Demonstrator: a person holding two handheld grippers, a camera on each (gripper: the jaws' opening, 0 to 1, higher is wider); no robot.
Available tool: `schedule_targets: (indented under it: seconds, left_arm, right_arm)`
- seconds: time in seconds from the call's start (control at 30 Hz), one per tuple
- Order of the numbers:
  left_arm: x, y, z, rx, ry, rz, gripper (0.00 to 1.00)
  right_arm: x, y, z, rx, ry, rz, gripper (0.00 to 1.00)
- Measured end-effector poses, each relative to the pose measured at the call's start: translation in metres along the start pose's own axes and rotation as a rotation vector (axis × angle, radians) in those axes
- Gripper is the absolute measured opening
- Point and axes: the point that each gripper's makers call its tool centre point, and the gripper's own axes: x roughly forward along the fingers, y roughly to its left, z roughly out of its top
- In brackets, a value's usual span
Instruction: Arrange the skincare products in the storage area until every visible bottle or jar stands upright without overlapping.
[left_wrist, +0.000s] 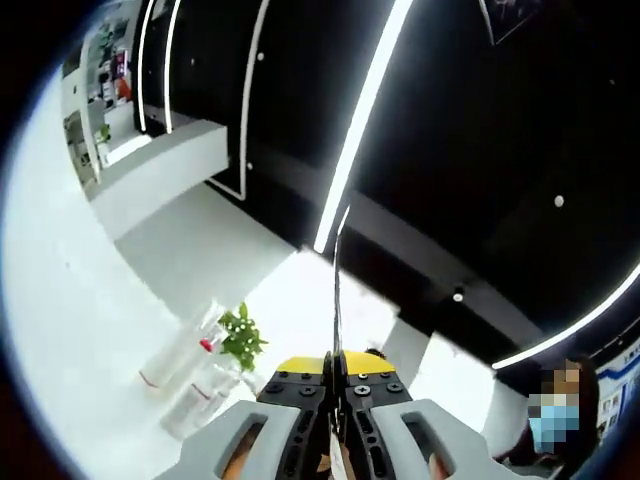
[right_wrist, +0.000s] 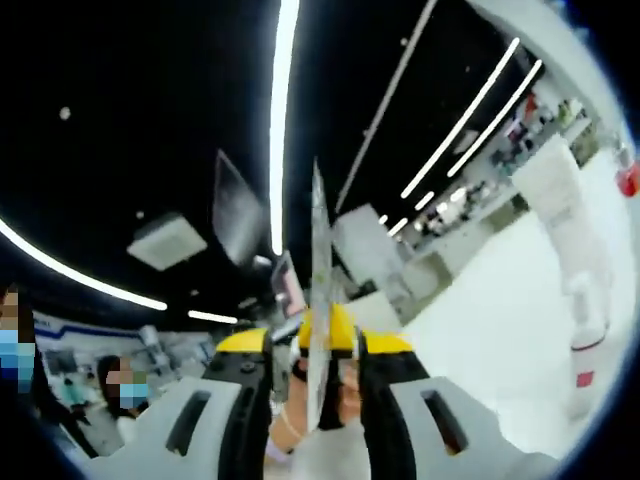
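between both grippers (left_wrist: 334, 395) (right_wrist: 316, 385), one thin clear sheet (right_wrist: 320, 290).

both views tilt upward at the ceiling (left_wrist: 480, 120).

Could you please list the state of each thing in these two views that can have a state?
Left gripper: shut on a thin clear sheet, seen edge-on.
Right gripper: shut on a thin clear sheet.
Ceiling light strips: lit.
Green plant: upright.
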Motion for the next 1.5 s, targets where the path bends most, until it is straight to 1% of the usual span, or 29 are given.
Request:
schedule_targets:
  seconds: [0.03,0.07,0.1,0.13,0.2,0.27,0.3,0.37,0.4,0.43,0.47,0.5,0.53,0.57,0.63,0.67,0.7,0.73,0.77,0.8,0.83,0.87,0.9,0.93,1.03,1.13,1.27,1.37,1.5]
  left_arm:
    - [0.003,0.004,-0.005,0.012,0.021,0.026,0.02]
    - [0.004,0.006,-0.01,0.021,0.035,0.045,0.02]
    - [0.007,0.012,-0.015,0.025,0.05,0.08,0.02]
    - [0.009,0.016,-0.024,0.025,0.071,0.107,0.02]
    - [0.011,0.017,-0.027,0.019,0.065,0.108,0.02]
    - [0.014,0.019,-0.031,0.003,0.068,0.11,0.04]
    - [0.015,0.017,-0.034,0.01,0.07,0.115,0.06]
    - [0.017,0.019,-0.04,0.054,0.1,0.146,0.21]
    - [0.017,0.02,-0.045,0.075,0.122,0.173,0.3]
    - [0.017,0.018,-0.048,0.079,0.129,0.175,0.39]
    - [0.017,0.018,-0.052,0.085,0.143,0.18,0.4]
    - [0.015,0.017,-0.055,0.086,0.154,0.176,0.38]
    - [0.012,0.016,-0.06,0.078,0.167,0.173,0.32]
    - [0.008,0.018,-0.066,0.059,0.19,0.193,0.27]
    - [0.001,0.026,-0.075,0.076,0.206,0.274,0.22]
    - [-0.005,0.033,-0.071,0.077,0.2,0.323,0.2]
    - [-0.008,0.034,-0.071,0.067,0.195,0.333,0.15]
    - [-0.012,0.031,-0.068,-0.045,0.201,0.315,0.06]
    - [-0.013,0.029,-0.067,-0.09,0.202,0.304,0.04]
    - [-0.016,0.035,-0.067,-0.124,0.206,0.327,0.03]
    - [-0.019,0.039,-0.067,-0.13,0.21,0.345,0.03]
    - [-0.022,0.047,-0.066,-0.122,0.21,0.39,0.03]
    - [-0.024,0.051,-0.067,-0.126,0.211,0.412,0.02]
    - [-0.026,0.057,-0.066,-0.155,0.201,0.439,0.02]
    - [-0.031,0.064,-0.063,-0.185,0.169,0.455,0.02]
    - [-0.036,0.072,-0.059,-0.248,0.122,0.491,0.02]
    - [-0.038,0.08,-0.061,-0.256,0.123,0.532,0.02]
    - [-0.045,0.089,-0.061,-0.285,0.111,0.581,0.02]
    - [-0.056,0.099,-0.054,-0.305,0.049,0.636,0.02]
  right_arm:
    - [0.0,-0.005,-0.006,0.009,0.042,-0.022,0.25]
    - [-0.001,-0.005,-0.014,-0.025,0.094,-0.018,0.21]
    - [-0.002,-0.011,-0.021,-0.045,0.148,-0.042,0.11]
    - [-0.007,-0.022,-0.022,-0.071,0.172,-0.113,0.02]
    - [-0.009,-0.021,-0.02,-0.072,0.168,-0.119,0.01]
    - [-0.016,-0.018,-0.018,0.028,0.191,-0.103,0.01]
    - [-0.017,-0.018,-0.013,0.062,0.172,-0.084,0.01]
    - [-0.023,-0.026,-0.008,0.065,0.143,-0.11,0.01]
    - [-0.025,-0.028,-0.006,0.066,0.144,-0.109,0.0]
    - [-0.026,-0.029,-0.006,0.071,0.145,-0.108,0.0]
    - [-0.029,-0.029,-0.005,0.102,0.14,-0.102,0.0]
    - [-0.03,-0.027,-0.005,0.139,0.136,-0.084,0.0]
    - [-0.031,-0.024,-0.008,0.161,0.154,-0.06,0.0]
    - [-0.032,-0.02,-0.014,0.17,0.189,-0.035,0.0]
    - [-0.031,-0.017,-0.025,0.181,0.23,-0.031,0.0]
    - [-0.03,-0.018,-0.029,0.177,0.245,-0.045,0.0]
    - [-0.029,-0.02,-0.034,0.169,0.265,-0.059,0.0]
    - [-0.029,-0.023,-0.038,0.146,0.278,-0.076,0.0]
    - [-0.028,-0.023,-0.041,0.145,0.282,-0.08,0.0]
    - [-0.027,-0.024,-0.044,0.153,0.279,-0.072,0.01]
    - [-0.026,-0.026,-0.046,0.155,0.281,-0.071,0.01]
    - [-0.026,-0.032,-0.05,0.144,0.287,-0.095,0.02]
    - [-0.027,-0.04,-0.052,0.11,0.287,-0.124,0.03]
    - [-0.027,-0.045,-0.053,0.086,0.284,-0.14,0.06]
    - [-0.03,-0.056,-0.058,0.151,0.282,-0.167,0.07]
    - [-0.031,-0.063,-0.059,0.176,0.272,-0.181,0.07]
    - [-0.033,-0.069,-0.063,0.214,0.289,-0.202,0.07]
    - [-0.035,-0.076,-0.073,0.228,0.328,-0.23,0.1]
    - [-0.037,-0.082,-0.083,0.214,0.376,-0.256,0.11]
